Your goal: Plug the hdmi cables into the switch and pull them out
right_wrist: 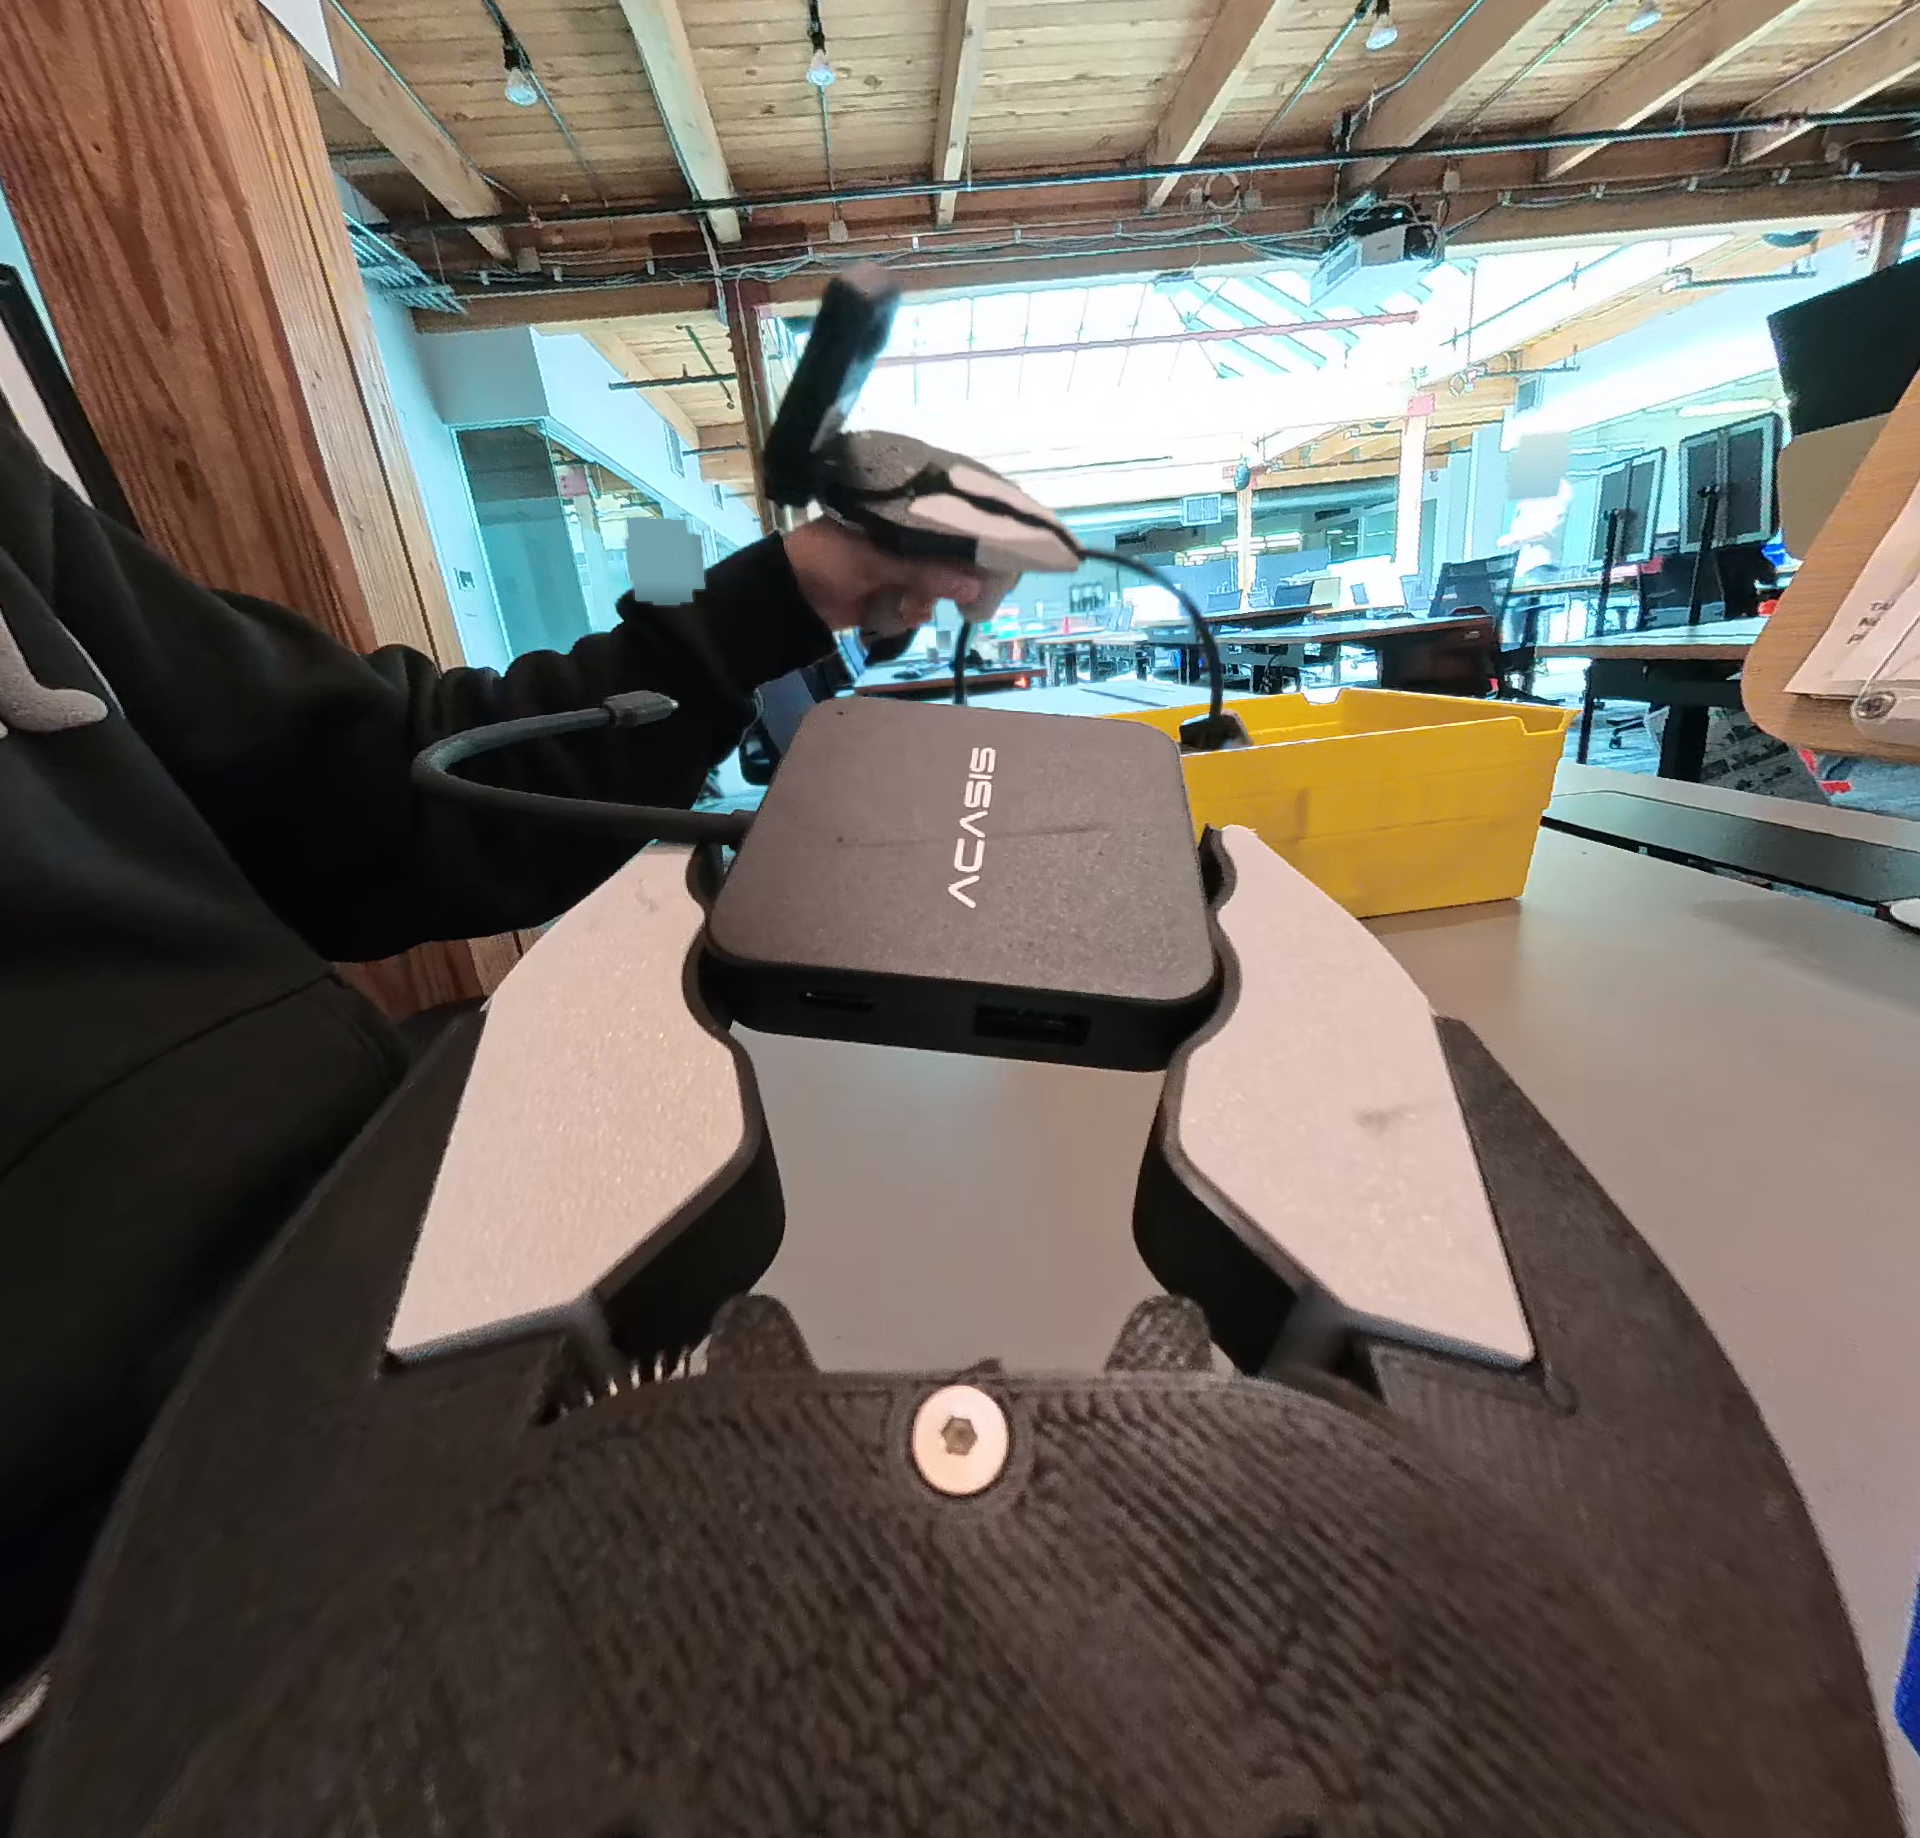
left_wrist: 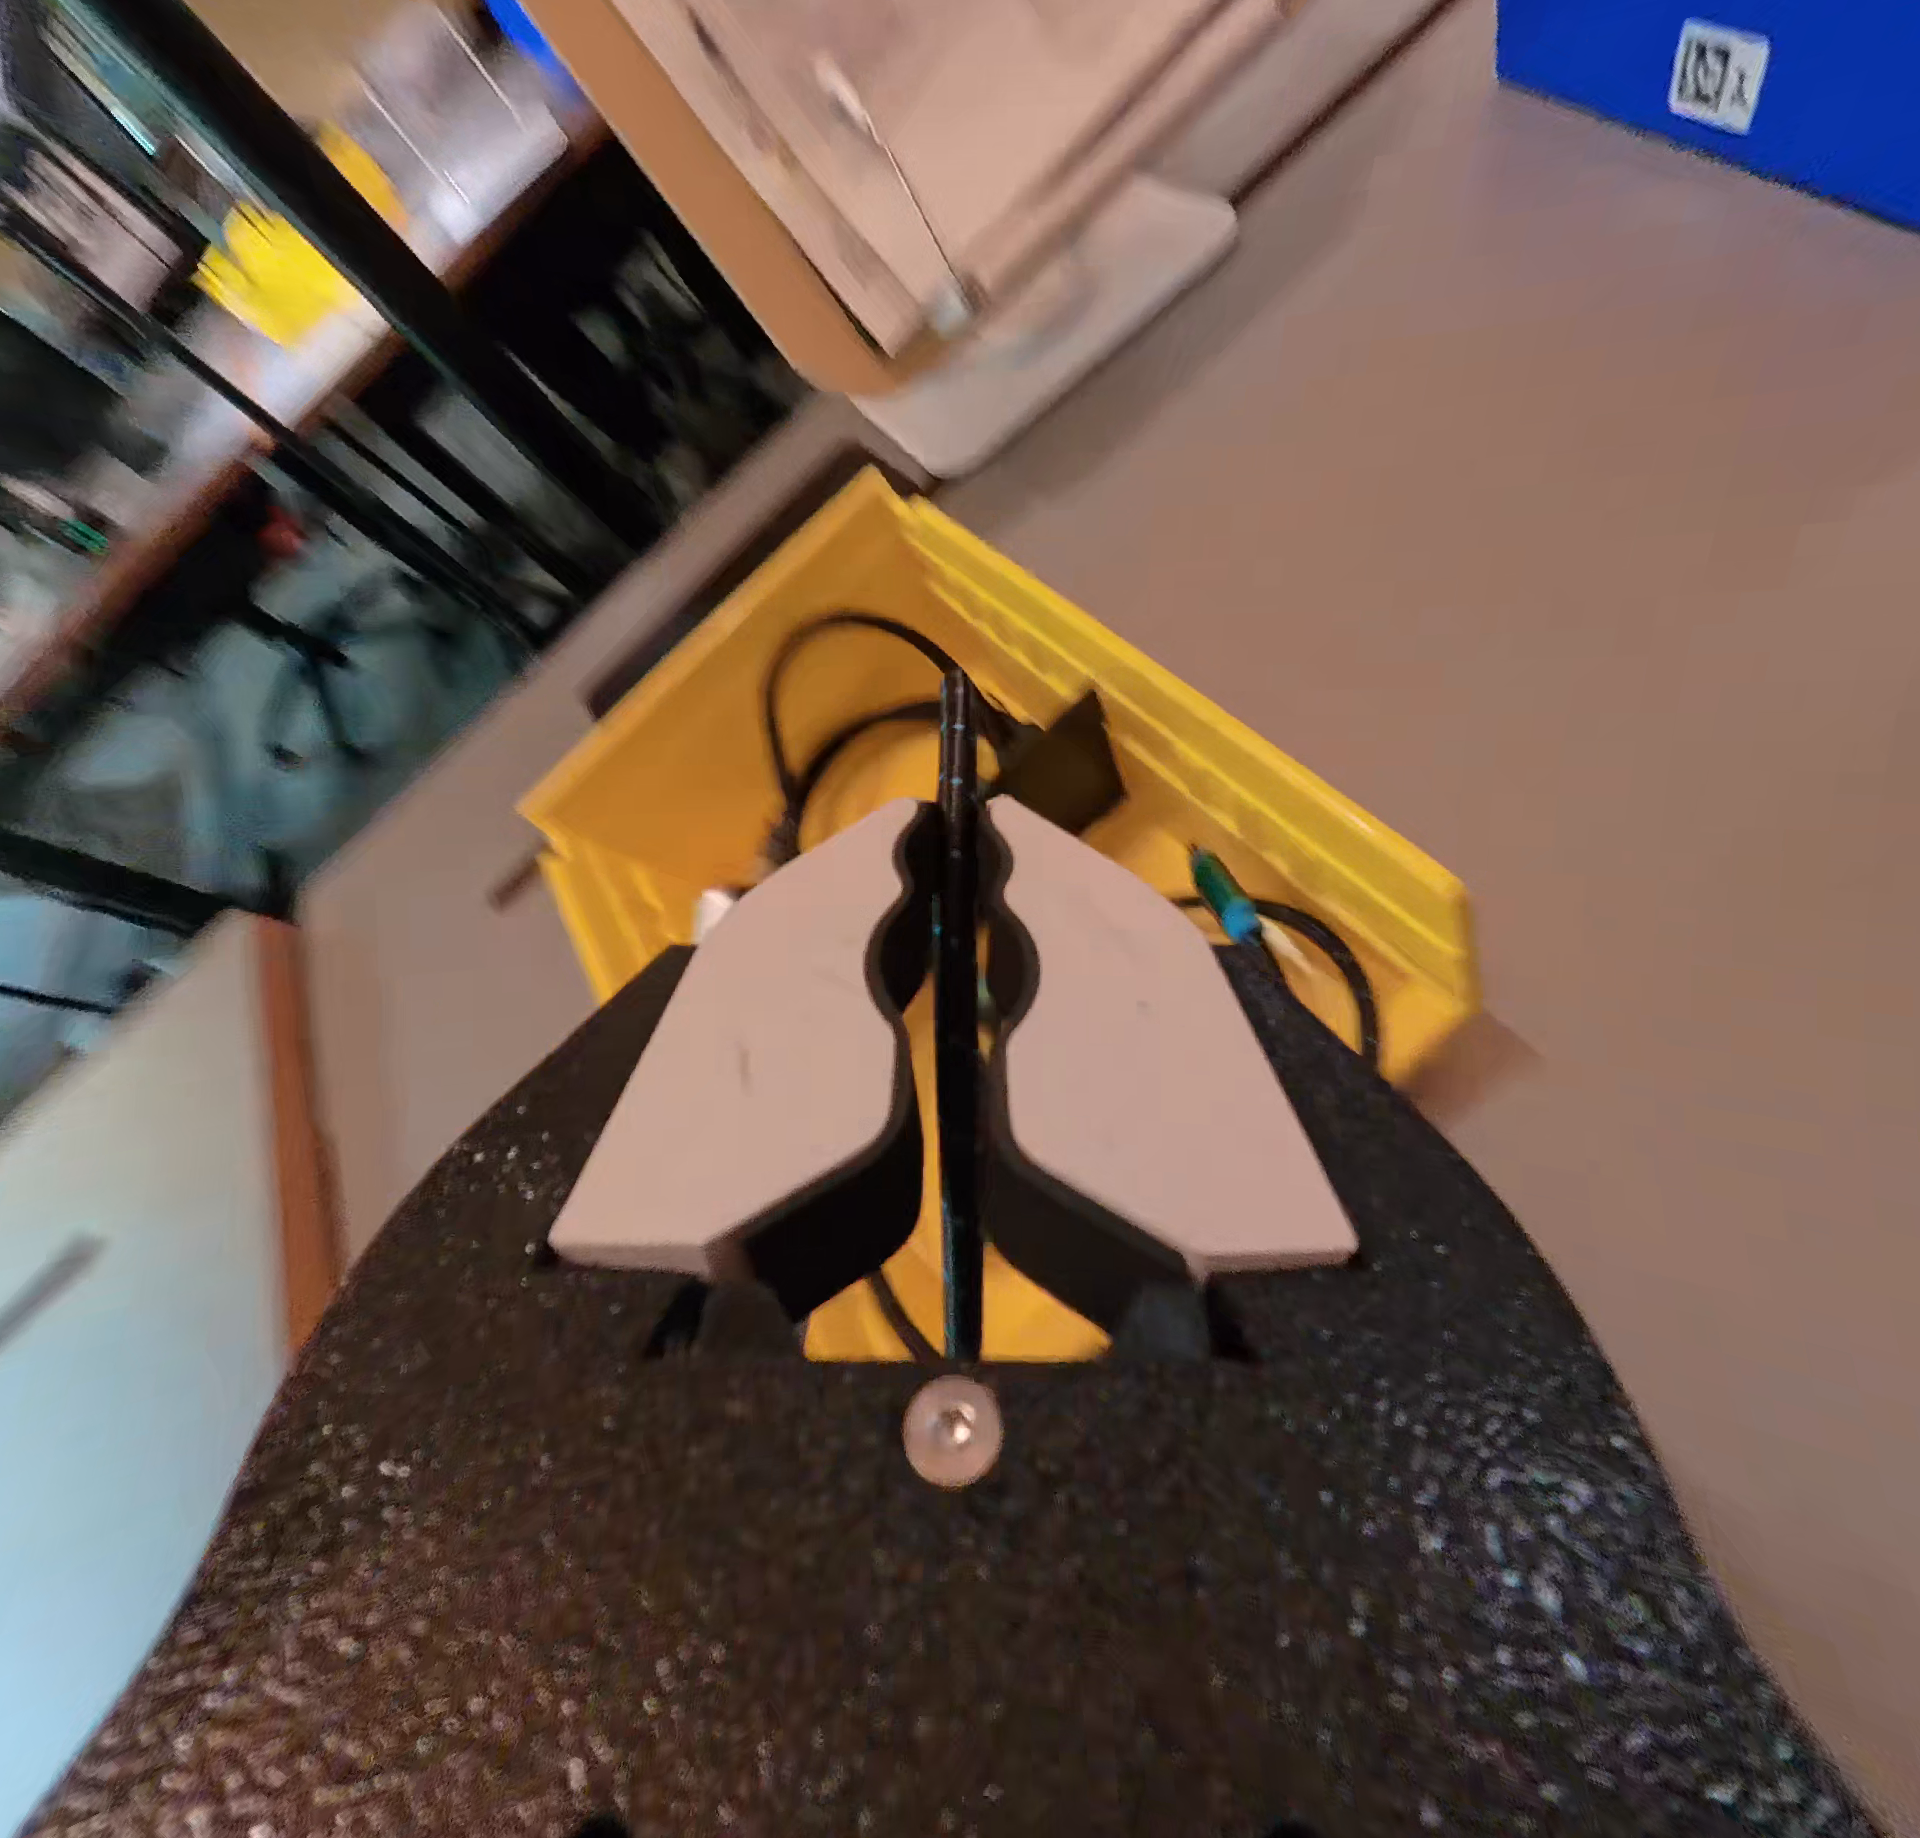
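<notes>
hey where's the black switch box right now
In the right wrist view, the flat black switch box sits centre frame, clamped between the right gripper fingers above the grey table, with the yellow plastic bin just behind it.

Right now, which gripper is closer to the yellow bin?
Left. The left gripper hangs just above the yellow bin, gripping a black cable rising out of it. The right gripper holds the switch short of it.

Bin [right_wrist: 1351, 812] behind switch [right_wrist: 966, 853]
</notes>
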Demonstrator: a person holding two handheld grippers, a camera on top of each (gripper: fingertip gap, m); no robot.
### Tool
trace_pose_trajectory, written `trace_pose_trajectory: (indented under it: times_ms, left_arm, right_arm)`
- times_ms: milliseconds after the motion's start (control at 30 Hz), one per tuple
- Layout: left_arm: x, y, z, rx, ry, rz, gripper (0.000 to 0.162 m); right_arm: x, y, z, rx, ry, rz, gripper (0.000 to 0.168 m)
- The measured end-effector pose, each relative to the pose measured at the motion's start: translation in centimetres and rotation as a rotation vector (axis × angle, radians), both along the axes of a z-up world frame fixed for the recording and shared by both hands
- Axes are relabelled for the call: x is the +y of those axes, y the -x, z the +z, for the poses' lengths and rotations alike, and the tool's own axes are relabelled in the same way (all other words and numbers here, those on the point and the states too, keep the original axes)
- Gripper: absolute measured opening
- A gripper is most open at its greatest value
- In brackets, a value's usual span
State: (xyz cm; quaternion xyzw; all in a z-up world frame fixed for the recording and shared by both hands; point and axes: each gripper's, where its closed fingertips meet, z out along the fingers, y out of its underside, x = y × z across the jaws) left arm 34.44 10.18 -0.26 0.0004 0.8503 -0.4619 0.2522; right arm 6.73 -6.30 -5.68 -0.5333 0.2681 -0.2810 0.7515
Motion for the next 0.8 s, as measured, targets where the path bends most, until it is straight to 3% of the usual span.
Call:
trace_pose_trajectory:
  times_ms: [33, 233, 367, 467, 567, 700, 800]
  left_arm:
    - [0.1, -0.3, 1.6, -0.068, 0.041, 0.016, 0.006]
    - [-0.6, 2.1, 9.5, -0.229, 0.282, -0.043, 0.006]
    - [-3.3, 10.9, 10.5, -0.320, 0.321, -0.394, 0.006]
    - [-5.2, 18.3, 6.0, -0.422, 0.212, -0.682, 0.006]
    - [-6.3, 23.7, -1.2, -0.451, 0.070, -0.853, 0.006]
    - [-5.3, 28.7, -8.0, -0.196, 0.024, -1.048, 0.007]
    - [-4.4, 27.8, -11.9, -0.072, -0.075, -1.020, 0.008]
  right_arm:
    - [0.0, 0.0, 0.0, 0.000, -0.004, 0.001, 0.086]
    - [0.0, 0.3, 0.2, -0.013, -0.013, 0.017, 0.086]
    - [-1.5, 2.6, 3.2, -0.172, -0.143, 0.039, 0.086]
    - [-4.7, 5.4, 5.7, -0.321, -0.326, 0.038, 0.086]
    - [-5.8, 6.3, 5.8, -0.344, -0.319, -0.001, 0.086]
    - [-4.7, 5.0, 4.8, -0.281, -0.239, -0.030, 0.086]
    - [-3.6, 4.1, 4.0, -0.239, -0.177, -0.029, 0.087]
